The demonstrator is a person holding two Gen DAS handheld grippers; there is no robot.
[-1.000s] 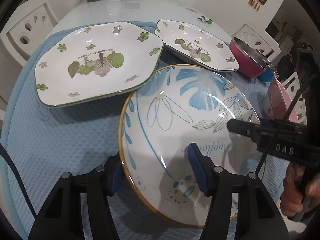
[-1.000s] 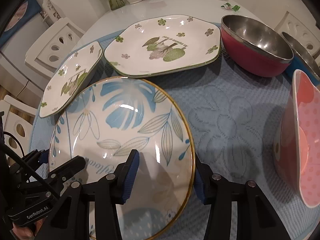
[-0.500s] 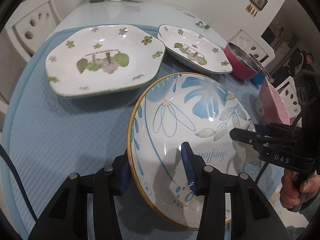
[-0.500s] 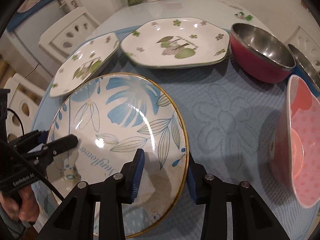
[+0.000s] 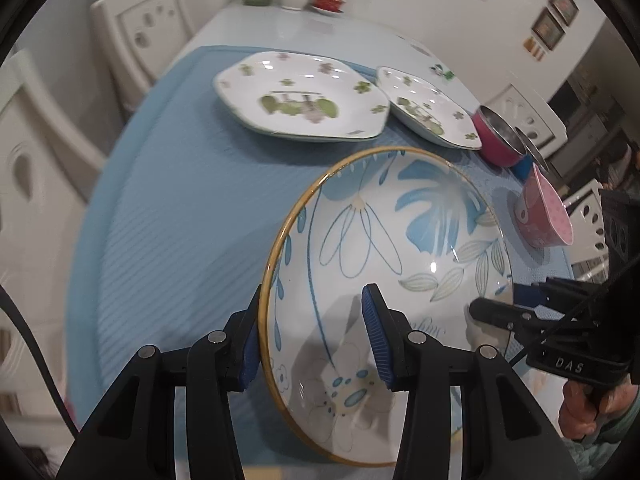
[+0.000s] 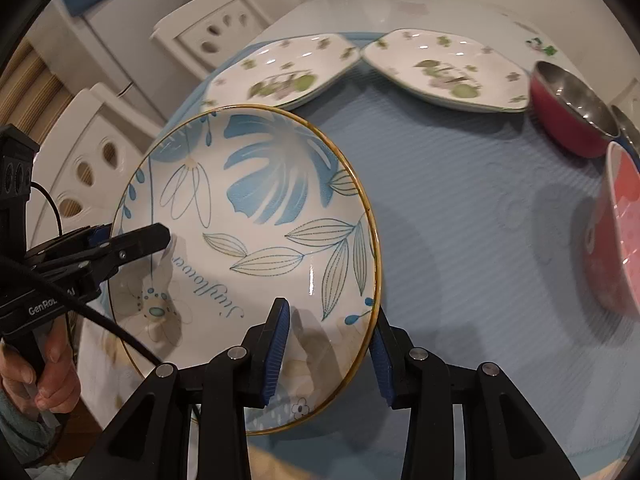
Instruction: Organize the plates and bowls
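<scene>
I had both tools clamped on the blue plate [image 5: 384,248] rim: left tool [image 5: 312,338] at one edge, right tool [image 6: 326,350] opposite, plate raised above the worktop [image 6: 460,208].

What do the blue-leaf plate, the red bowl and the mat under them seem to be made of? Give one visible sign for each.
Blue-leaf plate: probably glazed ceramic, with sharp glossy highlights and printed decoration under the shine.
Red bowl: a bare metal inside, likely steel, grey and mirror-like; its red outer shell could be plastic or painted.
Mat: looks like soft woven or foam fabric, matte with a fine ribbed texture.
</scene>
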